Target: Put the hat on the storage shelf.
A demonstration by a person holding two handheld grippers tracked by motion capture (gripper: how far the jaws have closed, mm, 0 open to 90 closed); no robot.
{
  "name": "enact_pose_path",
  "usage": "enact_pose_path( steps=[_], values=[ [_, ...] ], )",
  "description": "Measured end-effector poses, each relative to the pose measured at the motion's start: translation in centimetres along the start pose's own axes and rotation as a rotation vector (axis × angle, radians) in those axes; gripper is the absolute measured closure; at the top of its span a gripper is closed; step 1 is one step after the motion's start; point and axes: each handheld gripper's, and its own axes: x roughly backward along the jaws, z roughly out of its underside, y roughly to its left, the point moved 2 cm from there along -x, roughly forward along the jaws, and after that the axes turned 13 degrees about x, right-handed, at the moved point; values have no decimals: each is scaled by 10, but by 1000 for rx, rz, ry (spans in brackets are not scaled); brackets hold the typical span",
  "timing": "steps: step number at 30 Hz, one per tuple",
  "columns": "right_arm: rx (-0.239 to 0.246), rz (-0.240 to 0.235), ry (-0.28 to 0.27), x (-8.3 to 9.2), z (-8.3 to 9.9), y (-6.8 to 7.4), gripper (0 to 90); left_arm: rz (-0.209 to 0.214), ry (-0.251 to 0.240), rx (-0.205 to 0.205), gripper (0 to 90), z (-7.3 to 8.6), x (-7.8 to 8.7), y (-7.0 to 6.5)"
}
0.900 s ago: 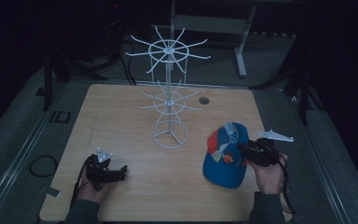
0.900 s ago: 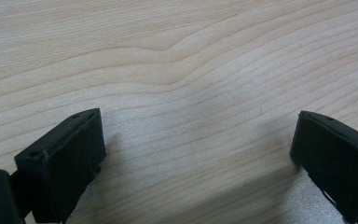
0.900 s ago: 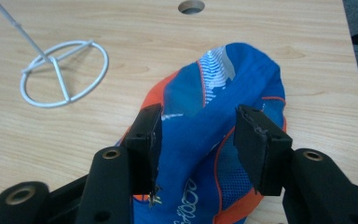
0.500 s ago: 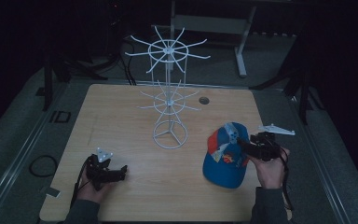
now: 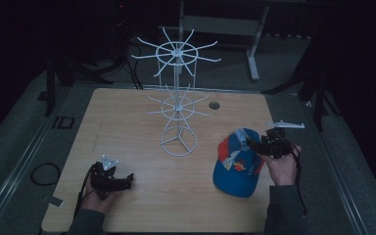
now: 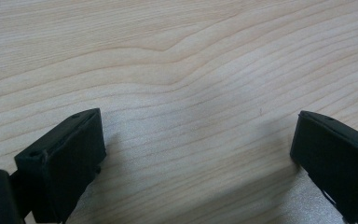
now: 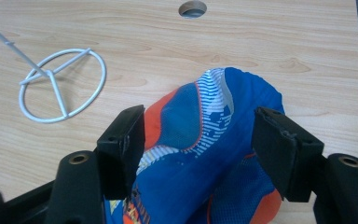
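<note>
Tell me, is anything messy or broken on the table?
Nothing looks broken or spilled. The blue and orange baseball cap lies rumpled on the wooden table instead of hanging on the white wire rack, which stands upright and bare. The right gripper straddles the cap, open.

Both forearms reach in from the near edge. The left hand-held gripper [image 5: 127, 180] lies low over the surface [image 5: 127, 122], jaws spread wide apart. The right hand-held gripper [image 5: 251, 144] is raised and angled inward, its jaws also parted wide.
</note>
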Motion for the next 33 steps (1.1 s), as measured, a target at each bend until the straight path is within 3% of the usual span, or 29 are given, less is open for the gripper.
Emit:
enact_pose_path(
  steps=[6, 12, 33],
  values=[
    [-8, 11, 41, -12, -9, -6, 332, 0, 2, -2, 31, 0, 0, 0],
    [2, 51, 103, -27, -11, -11, 320, 0, 3, -3, 31, 0, 0, 0],
    [-80, 45, 243, -73, 3, -29, 361, 0, 3, -3, 31, 0, 0, 0]
  ],
)
